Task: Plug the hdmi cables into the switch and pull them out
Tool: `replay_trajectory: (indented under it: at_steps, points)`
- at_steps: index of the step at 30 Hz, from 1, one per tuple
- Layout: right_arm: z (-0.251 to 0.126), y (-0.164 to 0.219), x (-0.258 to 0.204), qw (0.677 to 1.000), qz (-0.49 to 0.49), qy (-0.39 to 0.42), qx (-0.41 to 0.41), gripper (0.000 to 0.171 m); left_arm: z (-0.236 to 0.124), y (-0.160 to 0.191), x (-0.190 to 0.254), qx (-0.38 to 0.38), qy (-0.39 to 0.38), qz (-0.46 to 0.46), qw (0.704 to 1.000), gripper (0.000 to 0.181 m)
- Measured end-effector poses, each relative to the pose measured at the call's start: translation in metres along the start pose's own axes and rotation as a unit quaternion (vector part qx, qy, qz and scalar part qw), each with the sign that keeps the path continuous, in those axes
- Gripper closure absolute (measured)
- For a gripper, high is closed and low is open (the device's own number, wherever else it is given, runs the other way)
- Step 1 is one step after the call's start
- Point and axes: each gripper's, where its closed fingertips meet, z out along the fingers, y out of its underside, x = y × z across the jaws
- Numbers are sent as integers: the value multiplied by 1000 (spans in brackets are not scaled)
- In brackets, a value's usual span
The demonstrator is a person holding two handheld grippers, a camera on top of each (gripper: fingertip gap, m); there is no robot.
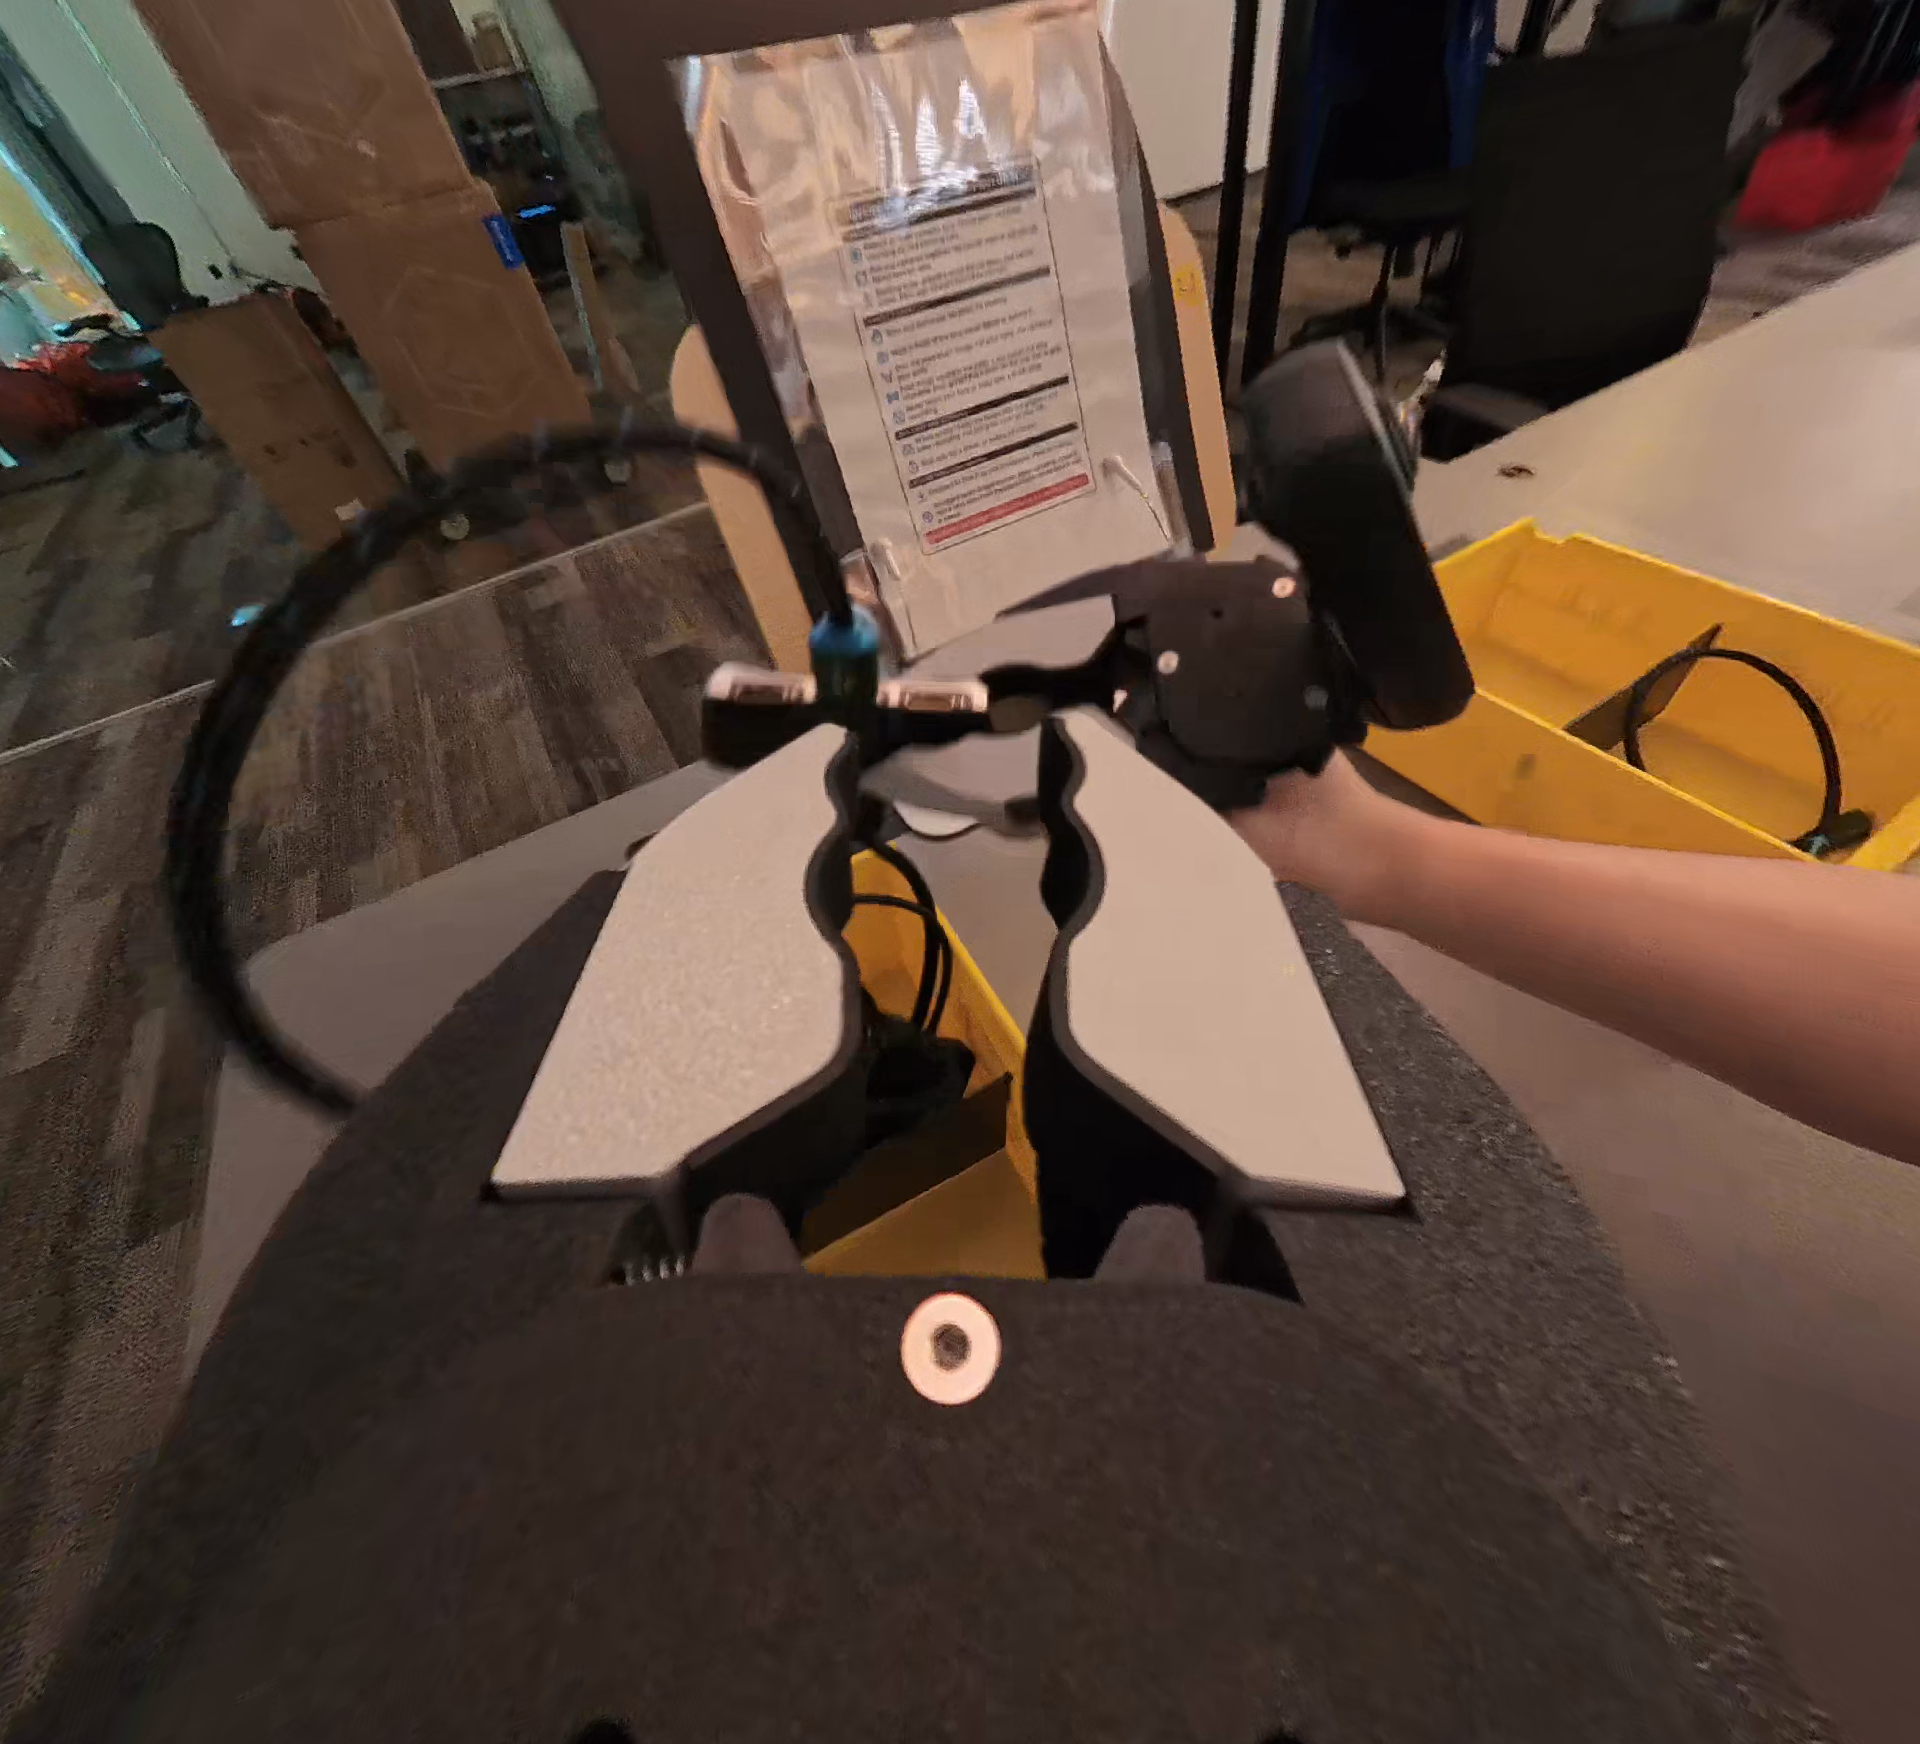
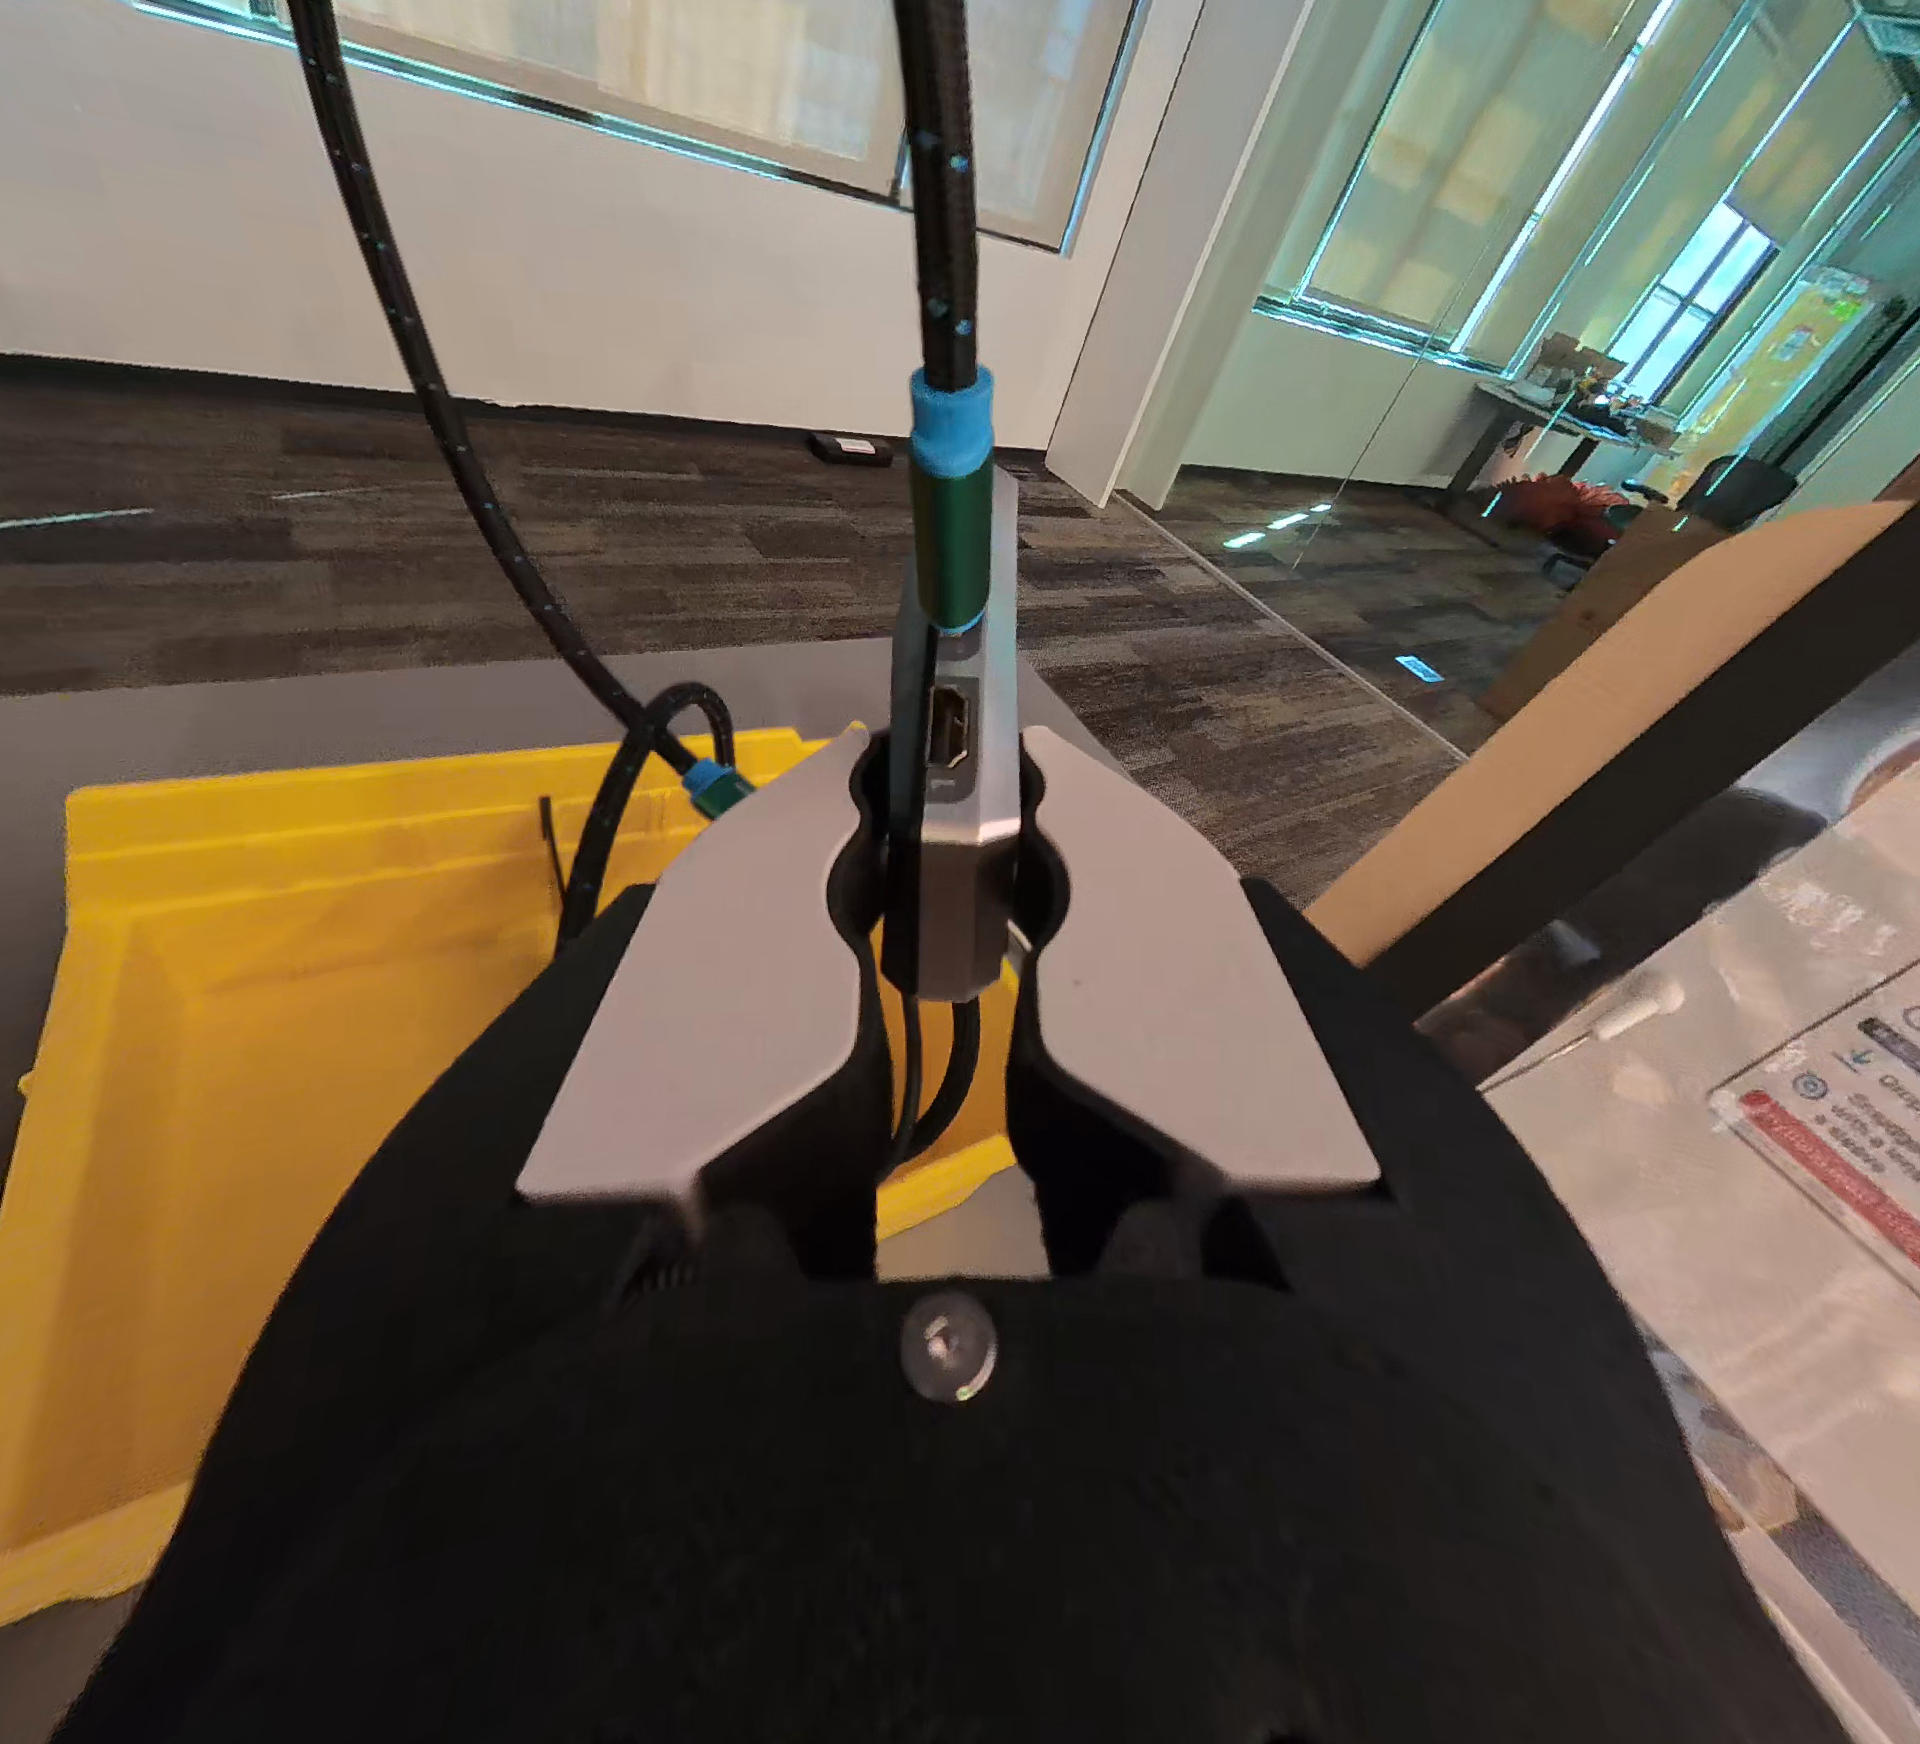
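Observation:
My right gripper (image 2: 951, 759) is shut on the grey HDMI switch (image 2: 951, 873) and holds it upright above the table. A black braided cable (image 2: 935, 136) with a green and blue plug (image 2: 951, 531) sits in the switch's upper port. The port below it (image 2: 951, 728) is empty. In the left wrist view the switch (image 1: 758, 692) lies crosswise, held by the right gripper (image 1: 935, 712) coming in from the right, with the plug (image 1: 844, 655) on top. My left gripper (image 1: 945, 738) is open and empty just below the plug. A second cable plug (image 2: 717, 785) lies in a yellow bin (image 2: 260, 967).
A second yellow bin (image 1: 1558, 614) with a coiled cable stands at the right on the table. A sheet in a clear plastic sleeve (image 1: 935, 323) stands upright behind the switch. Cardboard boxes (image 1: 312, 84) stand beyond the table's left edge. A person's forearm (image 1: 1558, 946) reaches in from the right. The gap from one gripper's tips to the other's is roughly 12 centimetres.

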Motion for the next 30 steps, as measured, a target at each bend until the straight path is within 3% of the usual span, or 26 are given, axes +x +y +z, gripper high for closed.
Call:
replay_trajectory:
  at_steps: [3, 6, 8, 11, 13, 16, 19, 22, 24, 26, 30]
  points:
    - [1, -11, 4, 1000, -4, -4, 1, 149, -16, 35, -15, -22, -35, -15, 999, 155]
    - [2, -22, -2, 1000, -17, -10, 4, 149, -15, 111, -35, -157, -63, 2, 986, 155]
    - [2, -30, -7, 1000, -7, -19, 11, 149, -6, 153, -46, -205, -73, -9, 976, 150]
    - [5, -39, -13, 1000, -4, -26, 13, 149, 25, 185, -44, -188, -25, -88, 978, 146]
    - [7, -42, -17, 1000, -13, -27, 10, 149, 41, 181, -49, -131, 6, -149, 980, 142]
    - [8, -43, -21, 999, -22, -27, 5, 149, 44, 150, -48, 15, 76, -232, 970, 144]
    - [6, -43, -23, 999, -18, -31, 6, 149, 37, 143, -75, 83, 25, -277, 957, 147]
    - [5, -42, -24, 999, -24, -38, 4, 149, 29, 128, -86, 137, 34, -306, 941, 142]
    - [4, -40, -26, 999, -31, -39, 4, 149, 27, 125, -92, 136, 33, -304, 942, 144]
    - [2, -37, -22, 999, -42, -21, -1, 149, 24, 124, -97, 124, 20, -267, 955, 176]
    - [-2, -28, -4, 999, -43, 14, -11, 149, 8, 130, -121, 60, -33, -207, 976, 179]
